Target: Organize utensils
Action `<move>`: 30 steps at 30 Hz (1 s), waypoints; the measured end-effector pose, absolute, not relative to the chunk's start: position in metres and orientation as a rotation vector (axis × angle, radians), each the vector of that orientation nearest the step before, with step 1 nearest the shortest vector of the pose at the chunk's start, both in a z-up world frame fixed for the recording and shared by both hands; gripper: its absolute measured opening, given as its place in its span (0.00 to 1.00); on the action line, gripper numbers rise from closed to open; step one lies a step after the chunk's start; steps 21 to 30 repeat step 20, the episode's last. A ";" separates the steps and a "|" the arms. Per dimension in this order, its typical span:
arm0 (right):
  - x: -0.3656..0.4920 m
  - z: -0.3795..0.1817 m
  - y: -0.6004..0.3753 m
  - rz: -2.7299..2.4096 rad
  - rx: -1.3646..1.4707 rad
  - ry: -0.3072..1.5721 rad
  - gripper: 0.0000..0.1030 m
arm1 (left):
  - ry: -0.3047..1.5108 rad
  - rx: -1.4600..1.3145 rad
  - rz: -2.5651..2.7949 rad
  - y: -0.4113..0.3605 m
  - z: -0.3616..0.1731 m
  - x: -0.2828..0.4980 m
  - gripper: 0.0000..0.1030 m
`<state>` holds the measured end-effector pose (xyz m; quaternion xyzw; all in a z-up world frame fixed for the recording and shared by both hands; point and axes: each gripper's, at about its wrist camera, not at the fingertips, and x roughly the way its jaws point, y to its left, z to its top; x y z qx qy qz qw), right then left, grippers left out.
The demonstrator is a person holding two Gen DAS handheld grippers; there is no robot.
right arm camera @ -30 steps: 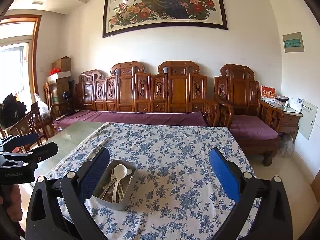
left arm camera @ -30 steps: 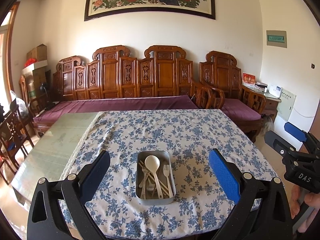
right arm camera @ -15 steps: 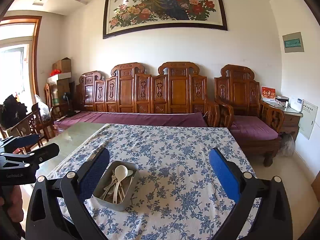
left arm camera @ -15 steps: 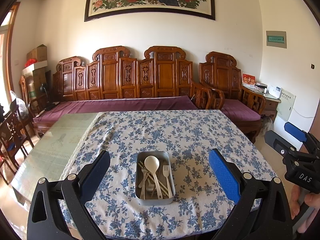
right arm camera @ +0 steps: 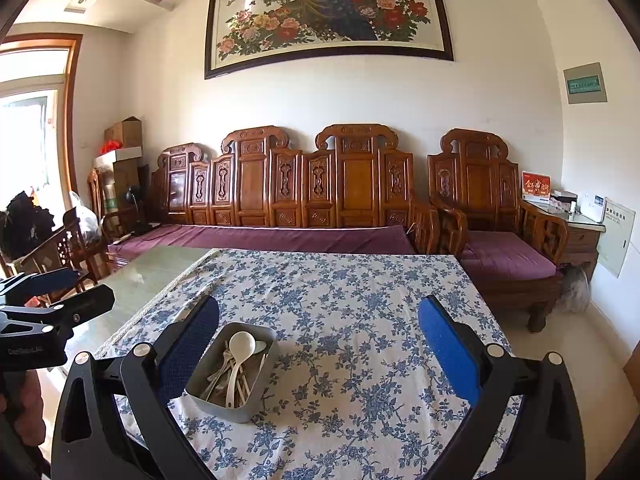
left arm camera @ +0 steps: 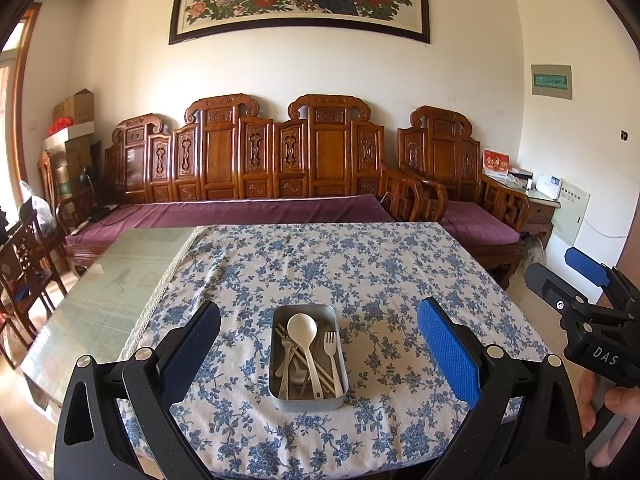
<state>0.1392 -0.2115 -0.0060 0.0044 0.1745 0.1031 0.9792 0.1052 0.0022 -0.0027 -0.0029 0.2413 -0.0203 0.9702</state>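
A grey metal tray (left arm camera: pixel 280 394) sits on the blue floral tablecloth near the table's front edge. In it lie a white spoon (left arm camera: pixel 303 328), a white fork (left arm camera: pixel 330 340), metal cutlery and chopsticks. In the right wrist view the tray (right arm camera: pixel 224 406) is at lower left, with the spoon (right arm camera: pixel 241 346) on top. My left gripper (left arm camera: pixel 318 344) is open and empty, held back from the tray, which shows between its fingers. My right gripper (right arm camera: pixel 318 344) is open and empty, to the right of the tray. Each gripper also shows in the other's view: the right (left arm camera: pixel 580 280), the left (right arm camera: pixel 64 288).
The floral cloth (left arm camera: pixel 360 272) covers most of the table; a bare green glass strip (left arm camera: pixel 120 280) lies at the left. A carved wooden sofa (left arm camera: pixel 248 160) with purple cushions stands behind the table. Wooden chairs (left arm camera: pixel 24 264) stand at the left.
Both views have shifted very slightly; the tray sits a touch lower in the right wrist view. Nothing was grasped or moved.
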 end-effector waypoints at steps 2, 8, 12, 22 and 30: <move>0.139 -0.005 -0.211 0.206 0.010 0.350 0.97 | 0.485 -0.007 -0.042 0.002 -0.002 0.105 0.92; 0.137 -0.005 -0.210 0.208 0.011 0.347 0.97 | 0.482 -0.010 -0.044 0.003 -0.003 0.105 0.92; 0.137 -0.004 -0.209 0.208 0.011 0.347 0.97 | 0.481 -0.013 -0.045 0.002 -0.002 0.105 0.92; 0.137 -0.004 -0.209 0.207 0.013 0.346 0.97 | 0.482 -0.013 -0.044 0.002 -0.001 0.106 0.92; 0.137 -0.004 -0.209 0.207 0.013 0.346 0.97 | 0.482 -0.013 -0.044 0.002 -0.001 0.106 0.92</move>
